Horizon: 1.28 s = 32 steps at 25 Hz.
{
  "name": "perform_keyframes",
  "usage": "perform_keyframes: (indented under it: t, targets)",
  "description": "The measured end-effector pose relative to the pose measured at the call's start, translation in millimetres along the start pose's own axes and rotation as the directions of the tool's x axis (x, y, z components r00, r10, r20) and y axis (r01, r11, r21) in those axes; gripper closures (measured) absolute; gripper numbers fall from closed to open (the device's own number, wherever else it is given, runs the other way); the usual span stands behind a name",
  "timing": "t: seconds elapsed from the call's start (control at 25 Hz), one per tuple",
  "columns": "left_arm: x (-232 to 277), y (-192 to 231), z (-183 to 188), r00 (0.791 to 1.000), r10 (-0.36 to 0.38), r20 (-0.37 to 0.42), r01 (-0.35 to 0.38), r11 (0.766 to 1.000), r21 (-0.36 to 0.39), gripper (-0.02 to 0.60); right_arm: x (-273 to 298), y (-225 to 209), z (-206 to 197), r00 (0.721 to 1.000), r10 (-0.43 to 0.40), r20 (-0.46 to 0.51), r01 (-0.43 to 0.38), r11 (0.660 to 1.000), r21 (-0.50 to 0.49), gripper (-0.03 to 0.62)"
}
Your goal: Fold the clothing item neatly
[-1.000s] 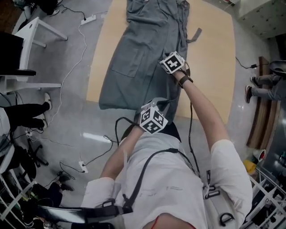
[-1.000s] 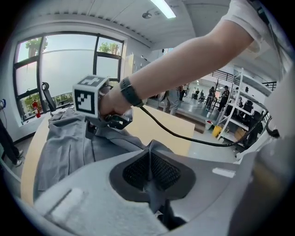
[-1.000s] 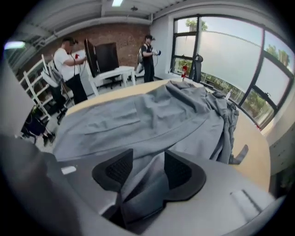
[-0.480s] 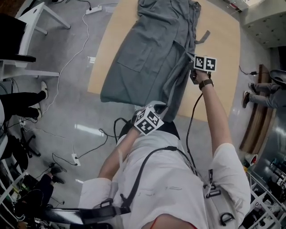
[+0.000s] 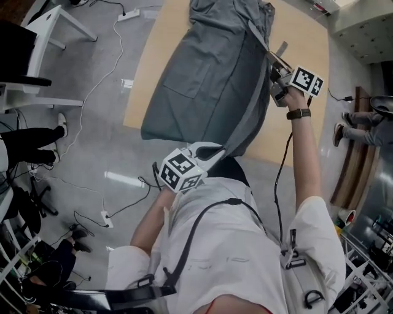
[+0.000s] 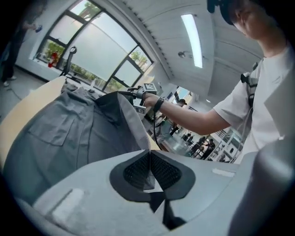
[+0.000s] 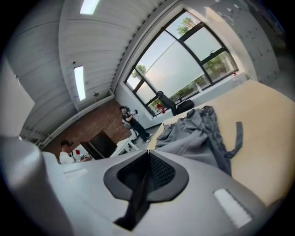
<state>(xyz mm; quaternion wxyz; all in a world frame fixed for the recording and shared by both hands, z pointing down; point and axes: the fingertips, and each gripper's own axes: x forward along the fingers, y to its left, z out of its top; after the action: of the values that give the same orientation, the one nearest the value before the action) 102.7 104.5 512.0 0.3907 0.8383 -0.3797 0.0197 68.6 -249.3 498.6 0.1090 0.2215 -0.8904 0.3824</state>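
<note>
A grey garment (image 5: 202, 73) with a pocket lies lengthwise on the wooden table (image 5: 301, 122). Its right-hand edge is lifted off the table into a taut fold between my two grippers. My left gripper (image 5: 225, 149) holds that edge near the table's front. In the left gripper view the left gripper (image 6: 150, 161) is shut with grey fabric (image 6: 69, 133) running out from between the pads. My right gripper (image 5: 274, 66) holds the same edge farther back, beside a loose strap (image 5: 282, 49). In the right gripper view the right gripper (image 7: 147, 161) is shut on a dark strip of the garment (image 7: 198, 133).
A white desk (image 5: 49, 30) stands on the floor to the left, with cables and a power strip (image 5: 123, 15) near it. A seated person's legs (image 5: 31, 150) are at the left and another person (image 5: 368, 122) at the right. A bare strip of table lies right of the garment.
Both grippers have risen and drawn apart. The right one went up and to the right with the garment's edge, which now hangs as a raised fold. The left one shifted left.
</note>
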Motion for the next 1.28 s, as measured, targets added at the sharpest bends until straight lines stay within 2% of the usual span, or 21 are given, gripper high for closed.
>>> perform_keyframes:
  t: [0.08,0.16,0.2,0.28,0.36,0.4,0.44,0.52,0.56,0.6,0.64,0.76,0.88,1.12,1.28]
  targets:
    - [-21.2,18.3,-19.5,0.999,0.033,0.036,-0.029,0.991,-0.127,0.574,43.3,20.4,-33.4,0.995,0.016,-0.102,-0.021,0.999,-0.041,0.583]
    - [-42.8,38.6,-43.8,0.994,0.077,0.078,-0.053,0.96,-0.275,0.574,82.3,33.0,-74.8,0.98,0.019,-0.197,-0.031,0.998,-0.055,0.585]
    - [-53.1,51.0,-58.7,0.99,0.113,0.088,-0.076,0.936,-0.344,0.574,99.6,36.4,-96.0,0.971,0.014,-0.239,-0.029,0.998,-0.06,0.584]
    - [-71.9,80.3,-94.8,0.975,0.208,0.074,-0.151,0.872,-0.465,0.574,129.4,40.0,-137.6,0.951,-0.011,-0.309,-0.014,0.997,-0.078,0.583]
    - [-86.6,111.3,-132.4,0.948,0.316,0.02,-0.257,0.804,-0.536,0.572,152.8,38.5,-175.3,0.933,-0.047,-0.358,0.009,0.994,-0.106,0.585]
    - [-92.2,126.1,-147.8,0.927,0.374,-0.017,-0.325,0.783,-0.531,0.571,162.7,36.4,-191.5,0.924,-0.062,-0.376,0.017,0.992,-0.123,0.583]
    - [-97.0,139.8,-159.8,0.899,0.433,-0.06,-0.404,0.772,-0.491,0.571,171.9,34.7,-205.8,0.917,-0.072,-0.393,0.015,0.989,-0.146,0.578]
    - [-105.0,162.8,-176.7,0.827,0.539,-0.159,-0.558,0.754,-0.347,0.563,187.6,35.9,-228.5,0.902,-0.071,-0.426,-0.016,0.98,-0.198,0.517]
    - [-108.4,171.0,-181.3,0.792,0.575,-0.204,-0.61,0.743,-0.275,0.53,193.2,38.8,-235.5,0.896,-0.063,-0.44,-0.041,0.974,-0.222,0.442]
    - [-111.6,176.4,-182.0,0.767,0.598,-0.232,-0.64,0.735,-0.224,0.505,196.6,42.8,-238.8,0.892,-0.051,-0.45,-0.068,0.967,-0.246,0.408]
    - [-114.6,179.2,-178.9,0.755,0.61,-0.242,-0.654,0.731,-0.194,0.505,197.5,47.4,-238.3,0.891,-0.038,-0.452,-0.097,0.958,-0.271,0.405]
    - [-118.3,180.7,-152.3,0.757,0.614,-0.223,-0.649,0.747,-0.145,0.497,186.4,49.6,-219.1,0.906,-0.01,-0.424,-0.142,0.935,-0.326,0.412]
    - [-106.7,190.1,-107.6,0.771,0.611,-0.181,-0.631,0.772,-0.082,0.497,168.6,29.6,-181.0,0.927,-0.023,-0.374,-0.116,0.931,-0.347,0.431]
    - [-29.7,233.3,15.8,0.844,0.532,-0.072,-0.529,0.847,0.053,0.495,138.0,-50.0,-81.2,0.954,-0.151,-0.258,0.042,0.923,-0.383,0.448]
    - [35.6,255.1,92.5,0.879,0.475,-0.044,-0.463,0.873,0.154,0.489,135.7,-97.9,-11.9,0.959,-0.212,-0.187,0.128,0.915,-0.382,0.457]
